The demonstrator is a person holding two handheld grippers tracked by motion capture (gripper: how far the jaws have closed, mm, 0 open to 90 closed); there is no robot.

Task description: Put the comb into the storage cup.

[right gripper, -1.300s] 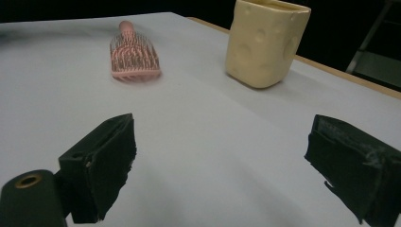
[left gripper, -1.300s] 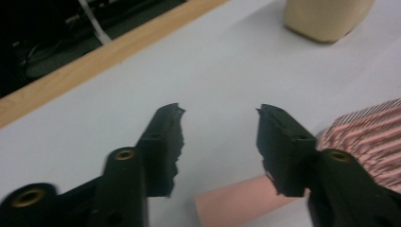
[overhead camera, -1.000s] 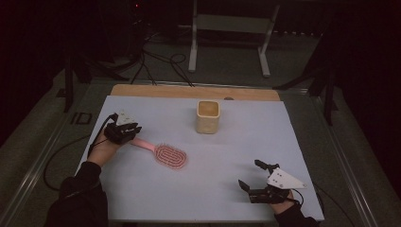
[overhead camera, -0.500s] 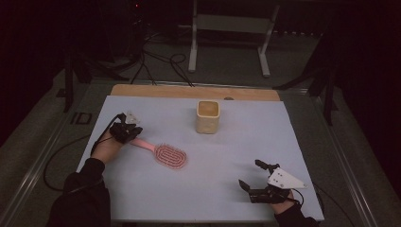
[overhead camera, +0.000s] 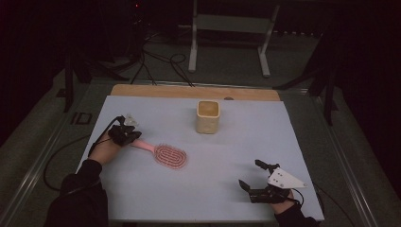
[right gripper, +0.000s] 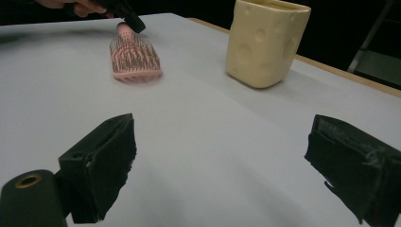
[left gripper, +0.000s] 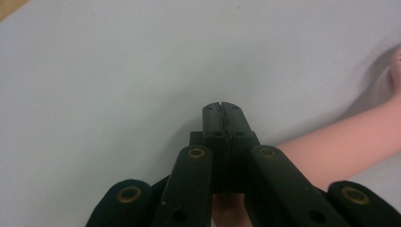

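Observation:
A pink hairbrush (overhead camera: 170, 156) lies bristles up on the white table, its handle (overhead camera: 142, 145) pointing left. My left gripper (overhead camera: 134, 137) sits over the handle's end. In the left gripper view its jaws (left gripper: 221, 106) stand shut, tip against tip, and the pink handle (left gripper: 340, 137) runs beneath them; I cannot tell whether they touch it. My right gripper (overhead camera: 249, 173) rests open near the front right edge with nothing between its jaws (right gripper: 222, 161). The right gripper view shows the brush (right gripper: 135, 59) slightly blurred, with the left gripper (right gripper: 125, 16) at its handle.
A cream cup (overhead camera: 208, 117) with dimpled sides stands upright at the middle back of the table, and also shows in the right gripper view (right gripper: 265, 42). A wooden strip (overhead camera: 156, 91) borders the far edge. Cables (overhead camera: 56, 156) trail off the table's left side.
The left hand has turned and settled a little lower over the brush handle. The brush, the cup and the right gripper have kept their places.

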